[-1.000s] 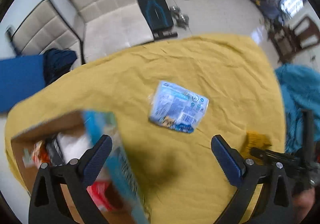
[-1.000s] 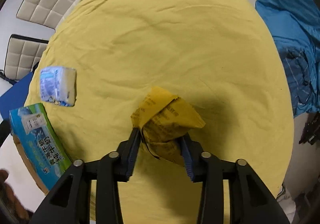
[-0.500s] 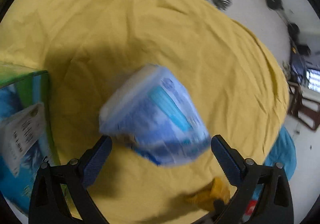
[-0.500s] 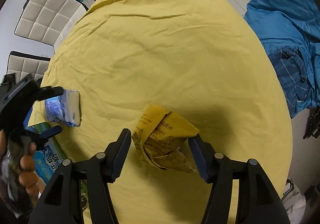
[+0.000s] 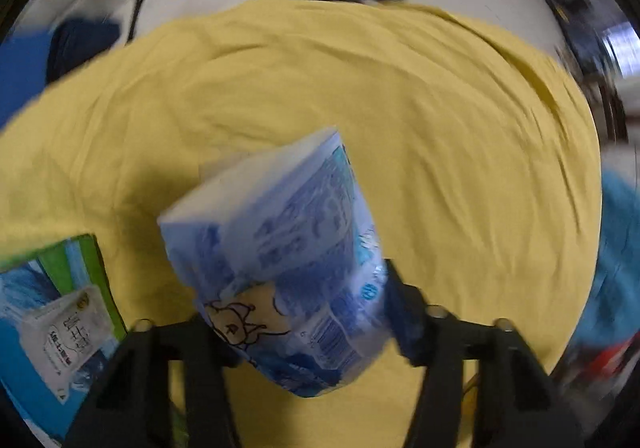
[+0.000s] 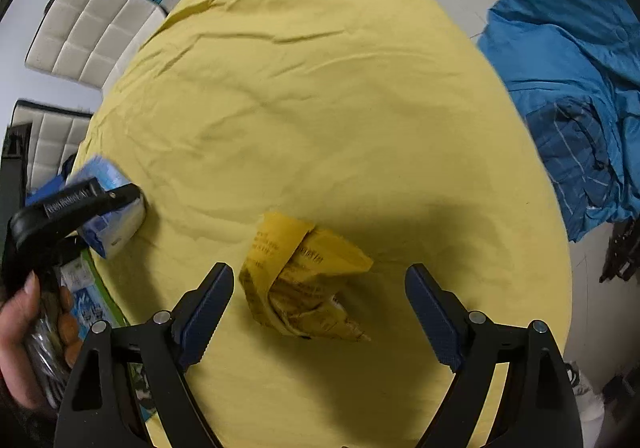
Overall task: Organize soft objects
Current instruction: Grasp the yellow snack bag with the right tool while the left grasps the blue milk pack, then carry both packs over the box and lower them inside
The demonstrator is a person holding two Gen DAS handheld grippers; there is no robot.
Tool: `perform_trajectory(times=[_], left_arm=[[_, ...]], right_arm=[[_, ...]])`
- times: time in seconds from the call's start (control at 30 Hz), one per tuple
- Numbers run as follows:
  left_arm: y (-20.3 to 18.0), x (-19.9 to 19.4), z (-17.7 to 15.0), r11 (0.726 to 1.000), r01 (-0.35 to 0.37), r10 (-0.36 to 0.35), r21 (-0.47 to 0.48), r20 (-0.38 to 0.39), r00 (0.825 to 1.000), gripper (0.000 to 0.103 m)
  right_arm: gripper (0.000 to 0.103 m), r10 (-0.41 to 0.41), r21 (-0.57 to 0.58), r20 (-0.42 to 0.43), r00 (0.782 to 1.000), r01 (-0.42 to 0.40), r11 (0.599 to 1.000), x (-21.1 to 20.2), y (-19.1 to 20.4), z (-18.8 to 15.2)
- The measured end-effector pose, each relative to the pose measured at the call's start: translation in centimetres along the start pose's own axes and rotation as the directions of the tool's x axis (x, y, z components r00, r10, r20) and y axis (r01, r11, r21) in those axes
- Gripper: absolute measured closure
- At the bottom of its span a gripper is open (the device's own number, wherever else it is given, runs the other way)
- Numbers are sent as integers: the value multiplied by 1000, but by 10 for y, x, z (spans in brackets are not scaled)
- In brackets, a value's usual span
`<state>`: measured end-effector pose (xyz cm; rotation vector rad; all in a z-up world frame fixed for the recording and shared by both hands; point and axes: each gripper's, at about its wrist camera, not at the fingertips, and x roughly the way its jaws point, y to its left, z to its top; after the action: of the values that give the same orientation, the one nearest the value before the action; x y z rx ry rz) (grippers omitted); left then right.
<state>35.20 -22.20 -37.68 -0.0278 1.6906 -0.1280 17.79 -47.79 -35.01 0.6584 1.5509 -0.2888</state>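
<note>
Left wrist view: blurred, left tongs point(image 5: 296, 312) closed on blue tissue pack point(image 5: 280, 268), lifted clear above yellow-covered surface point(image 5: 400, 108), near its left edge. Squashed plastic bulging past the pads; likely to slide out if swung fast, since the wrap looks slick and the fill compresses. Open carton point(image 5: 60, 324) just beside, at the left edge; could snag a pack corner on its flap or get nudged off.

Right wrist view: right tongs point(image 6: 320, 312) spread wide, holding nothing, straddling crumpled yellow packet point(image 6: 304, 280) resting near the front edge. Could crumple further or tear under a hard pinch. Risk of both tongs colliding near the carton.
</note>
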Motion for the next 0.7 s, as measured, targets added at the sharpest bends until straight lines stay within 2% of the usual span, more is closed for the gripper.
perform_trajectory(times=[0.03, 0.1, 0.2, 0.37, 0.47, 0.53, 0.63, 0.67, 0.7], left_arm=[[-5, -1, -6, 998, -15, 14, 56, 10, 1000, 67], [-12, -1, -20, 990, -30, 26, 140, 25, 999, 71], [-12, 2, -42, 983, -37, 30, 180, 39, 999, 74], [-10, 6, -61, 973, -44, 35, 227, 45, 998, 73], [-12, 5, -63, 969, -65, 51, 240, 66, 997, 72], [-23, 5, -68, 972, -65, 51, 226, 67, 996, 72], [-25, 6, -63, 974, -69, 58, 216, 59, 997, 72], [-25, 5, -60, 975, -66, 55, 212, 58, 997, 72], [-42, 9, -47, 977, -61, 50, 205, 59, 997, 73]], right_arm=[[13, -2, -21, -5, 1000, 2, 1000, 2, 3, -3], [13, -13, -58, -6, 1000, 13, 998, 7, 8, -9], [13, -21, -75, -21, 1000, 19, 997, 18, 15, -16], [15, -60, -84, -24, 998, 58, 995, 36, 19, -15], [30, -91, -104, -5, 996, 90, 990, 41, 21, -17], [32, -96, -103, 1, 995, 96, 990, 41, 21, -18], [43, -95, -102, 15, 995, 96, 990, 39, 21, -21], [45, -95, -101, 20, 995, 96, 990, 38, 21, -22], [47, -91, -100, 21, 996, 92, 991, 37, 21, -23]])
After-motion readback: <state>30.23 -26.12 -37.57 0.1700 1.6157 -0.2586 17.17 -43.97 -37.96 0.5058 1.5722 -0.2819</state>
